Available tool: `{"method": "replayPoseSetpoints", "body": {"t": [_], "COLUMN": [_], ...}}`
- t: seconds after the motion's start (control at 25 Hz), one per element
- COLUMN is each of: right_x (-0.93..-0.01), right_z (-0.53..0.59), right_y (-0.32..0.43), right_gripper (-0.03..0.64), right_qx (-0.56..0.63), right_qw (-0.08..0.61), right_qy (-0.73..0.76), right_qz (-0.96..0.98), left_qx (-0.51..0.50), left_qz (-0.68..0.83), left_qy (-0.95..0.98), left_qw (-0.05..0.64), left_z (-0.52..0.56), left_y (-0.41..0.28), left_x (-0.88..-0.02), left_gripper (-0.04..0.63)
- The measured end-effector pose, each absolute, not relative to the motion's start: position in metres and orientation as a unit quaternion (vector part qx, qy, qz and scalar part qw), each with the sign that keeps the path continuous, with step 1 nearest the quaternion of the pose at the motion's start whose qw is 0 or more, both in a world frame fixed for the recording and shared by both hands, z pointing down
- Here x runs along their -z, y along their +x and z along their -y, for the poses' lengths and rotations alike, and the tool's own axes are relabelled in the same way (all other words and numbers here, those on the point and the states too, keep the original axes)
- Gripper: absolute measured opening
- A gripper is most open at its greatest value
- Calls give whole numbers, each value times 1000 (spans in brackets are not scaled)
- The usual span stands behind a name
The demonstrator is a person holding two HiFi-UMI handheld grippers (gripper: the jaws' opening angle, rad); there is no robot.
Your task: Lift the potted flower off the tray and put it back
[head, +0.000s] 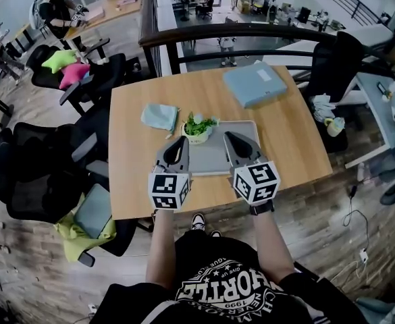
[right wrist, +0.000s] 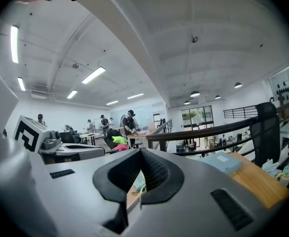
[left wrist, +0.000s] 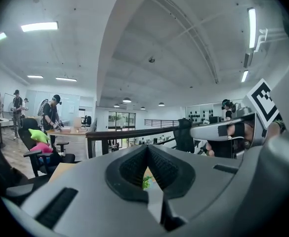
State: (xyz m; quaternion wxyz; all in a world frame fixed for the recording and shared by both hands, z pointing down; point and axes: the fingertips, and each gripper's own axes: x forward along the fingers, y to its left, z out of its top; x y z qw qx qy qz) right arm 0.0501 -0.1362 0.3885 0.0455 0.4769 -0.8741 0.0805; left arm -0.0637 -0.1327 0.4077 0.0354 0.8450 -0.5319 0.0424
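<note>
One potted flower (head: 198,128) between hand-held grippers (head: 181,140) (head: 228,136)

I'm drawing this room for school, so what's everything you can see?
table: 1, light wood, centre
tray: 1, grey, table's near side
potted flower: 1, green in a white pot, tray's far left corner
cloth: 1, light blue, on the table left of the potted flower
flat box: 1, blue-grey, table's far right
chairs: several, black, left of the table
cushions: 2, green and pink, on a chair
left gripper: 1, grey, shut, empty, over the tray's left edge
right gripper: 1, grey, shut, empty, over the tray's right side
</note>
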Motion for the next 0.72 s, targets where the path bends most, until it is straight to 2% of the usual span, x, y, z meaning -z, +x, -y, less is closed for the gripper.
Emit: {"method": "replayPoseSetpoints", "body": {"t": [0.48,0.72], "right_x": [-420,-448], "right_z": [182,189], "right_y": [13,-3], "right_gripper": [31,46], "right_qx": [-84,-82], "right_qw": [73,113], "right_qy": [482,476], "right_qz": [869,868], "left_qx": [-70,-82], "left_qz": [506,488], "left_qy": [859,867], "left_qw": [42,59], "left_z": [172,187], "left_y": [-99,-106], "left_x": [-440,-465], "left_gripper": [17,17]}}
